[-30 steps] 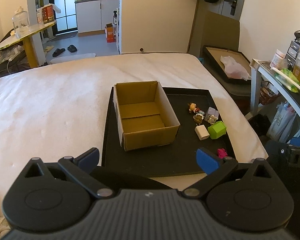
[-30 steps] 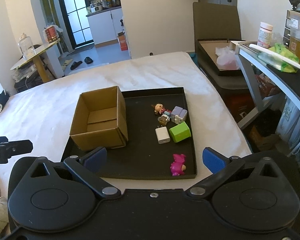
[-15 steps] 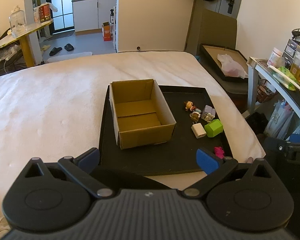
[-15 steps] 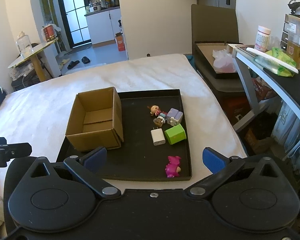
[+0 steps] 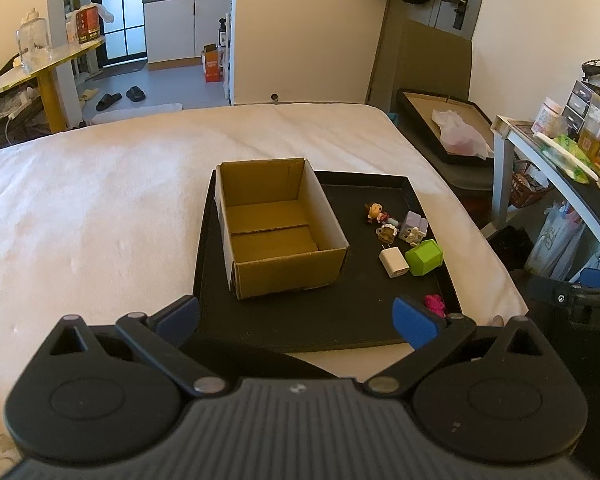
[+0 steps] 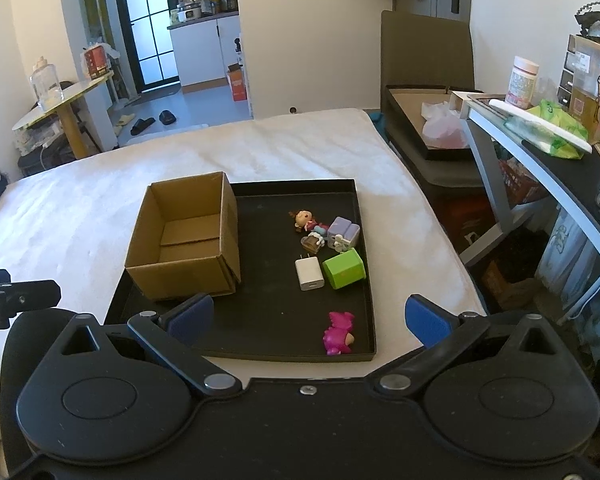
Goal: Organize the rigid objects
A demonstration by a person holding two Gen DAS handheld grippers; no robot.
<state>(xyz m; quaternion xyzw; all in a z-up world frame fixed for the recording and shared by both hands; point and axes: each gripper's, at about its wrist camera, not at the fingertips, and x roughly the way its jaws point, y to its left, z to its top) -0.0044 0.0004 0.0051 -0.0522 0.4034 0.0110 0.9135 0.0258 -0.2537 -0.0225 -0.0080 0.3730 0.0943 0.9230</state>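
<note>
I judge the step in hand to be the first pick: nothing lies inside the open brown cardboard box [image 6: 186, 240], and every small item sits loose on the shallow black rectangular tray [image 6: 284, 320] that rests on the white bed [image 6: 80, 208].

The box occupies the left half of the tray. The items group on the right half:
- a magenta plastic toy figure [image 6: 339, 333] lies alone at the near right corner, close to the tray rim;
- a white cube-shaped plug charger [image 6: 309, 273] and a green plastic block [image 6: 344, 268] lie side by side at mid-depth, just beside each other;
- a small doll with a brown head [image 6: 303, 219], a small brown-and-white figure [image 6: 312, 242] and a lilac block-shaped toy [image 6: 343, 232] cluster farther back, too close together to tell which are touching.

To do this step well, I take the magenta figure with the right gripper [image 6: 308, 316], since it is nearest and stands apart from the rest. I lower over it squarely, keep the right finger inside the tray rim, and close across the figure's narrow side. The crowded far group I leave for later picks.

The right gripper stands wide apart, holding and touching nothing. The left gripper [image 5: 296, 316] is likewise spread wide and empty, hovering over the near edge of the tray in front of the box.
</note>
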